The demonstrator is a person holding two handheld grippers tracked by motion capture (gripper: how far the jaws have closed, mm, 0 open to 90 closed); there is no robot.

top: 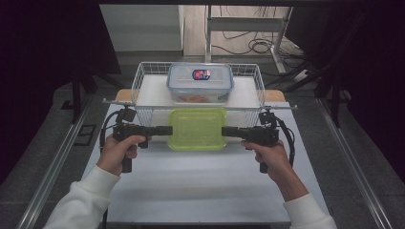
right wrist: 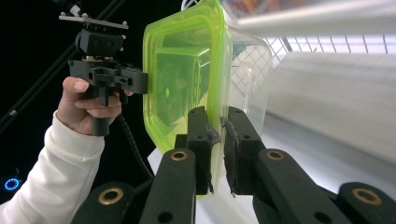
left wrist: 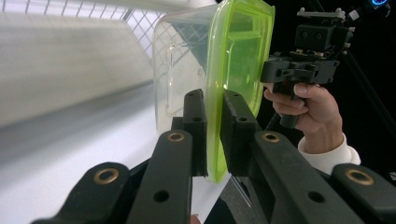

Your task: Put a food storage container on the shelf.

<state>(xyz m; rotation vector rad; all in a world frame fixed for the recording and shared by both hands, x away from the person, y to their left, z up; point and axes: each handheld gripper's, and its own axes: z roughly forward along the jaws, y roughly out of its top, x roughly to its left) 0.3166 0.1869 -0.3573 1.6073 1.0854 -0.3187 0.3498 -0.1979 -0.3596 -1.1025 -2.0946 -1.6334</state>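
Two hand-held black grippers, white sleeves

Pistol-style left gripper and right gripper: matte black jointed jaws with brass-ringed pivots, boxy camera mounts on top, black cables looping from the rear; white ribbed-cuff sleeves behind both hands.

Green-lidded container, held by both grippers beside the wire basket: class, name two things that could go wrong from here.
1. The left gripper and right gripper each pinch only the thin rim of the green-lidded container; it could slip out or tilt if one hand lags.
2. The wire basket stands right behind it, its front rail close to the container; the container may catch on that rail, or bump the blue-lidded box already inside.
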